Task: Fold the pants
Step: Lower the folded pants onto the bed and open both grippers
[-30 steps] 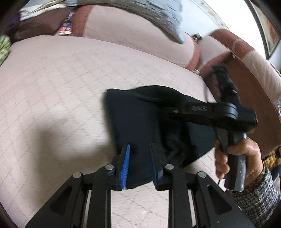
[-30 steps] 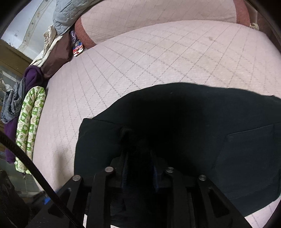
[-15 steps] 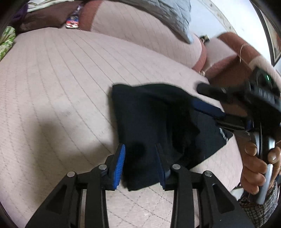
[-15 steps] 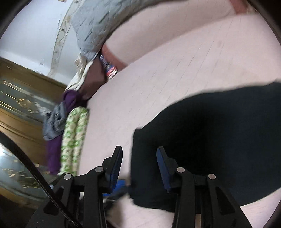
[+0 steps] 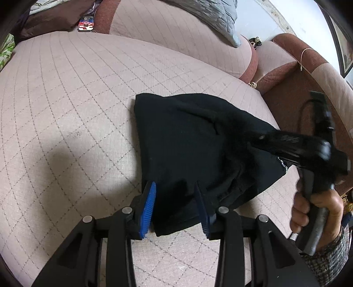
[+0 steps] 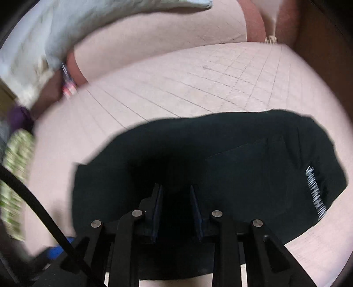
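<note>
A pinkish quilted sofa seat (image 5: 88,92) with rust-brown trim is filling the view. A grey quilted blanket (image 5: 218,19) is draping over its backrest, beneath a pale wall (image 5: 260,19).

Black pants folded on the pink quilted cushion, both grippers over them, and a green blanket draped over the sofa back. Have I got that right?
Nearly. The blanket on the sofa back is grey-blue, not green, as the left wrist view shows. The rest holds: the black pants lie folded on the pink quilted cushion, with the left gripper and right gripper over them.

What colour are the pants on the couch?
Black. The pants show best in the left wrist view, lying on the pale pink quilted couch.
</note>
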Available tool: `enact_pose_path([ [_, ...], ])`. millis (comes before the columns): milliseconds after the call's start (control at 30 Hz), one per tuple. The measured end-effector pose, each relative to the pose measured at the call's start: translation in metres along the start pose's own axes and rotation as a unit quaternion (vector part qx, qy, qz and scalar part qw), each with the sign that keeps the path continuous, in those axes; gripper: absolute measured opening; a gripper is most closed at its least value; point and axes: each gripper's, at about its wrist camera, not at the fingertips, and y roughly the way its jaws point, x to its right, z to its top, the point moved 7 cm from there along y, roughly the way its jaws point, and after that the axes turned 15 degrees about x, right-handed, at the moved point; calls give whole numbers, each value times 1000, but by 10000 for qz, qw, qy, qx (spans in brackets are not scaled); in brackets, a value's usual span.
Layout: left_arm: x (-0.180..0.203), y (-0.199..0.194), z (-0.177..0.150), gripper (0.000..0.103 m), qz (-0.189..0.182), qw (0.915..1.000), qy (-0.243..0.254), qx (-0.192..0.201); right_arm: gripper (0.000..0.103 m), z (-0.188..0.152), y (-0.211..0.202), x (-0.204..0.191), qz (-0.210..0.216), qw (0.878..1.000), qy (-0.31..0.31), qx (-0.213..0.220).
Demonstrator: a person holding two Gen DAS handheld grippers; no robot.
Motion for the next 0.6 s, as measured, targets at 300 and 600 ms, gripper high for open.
enact_pose_path([
  [300, -7, -4, -5, 39, 210, 9997, 0, -80, 20, -50, 23, -41, 1252, 9885, 452, -720],
  [600, 43, -16, 44, 48, -63, 9966, 806, -147, 32, -24, -86, 62, 1107, 9842, 1184, 714],
])
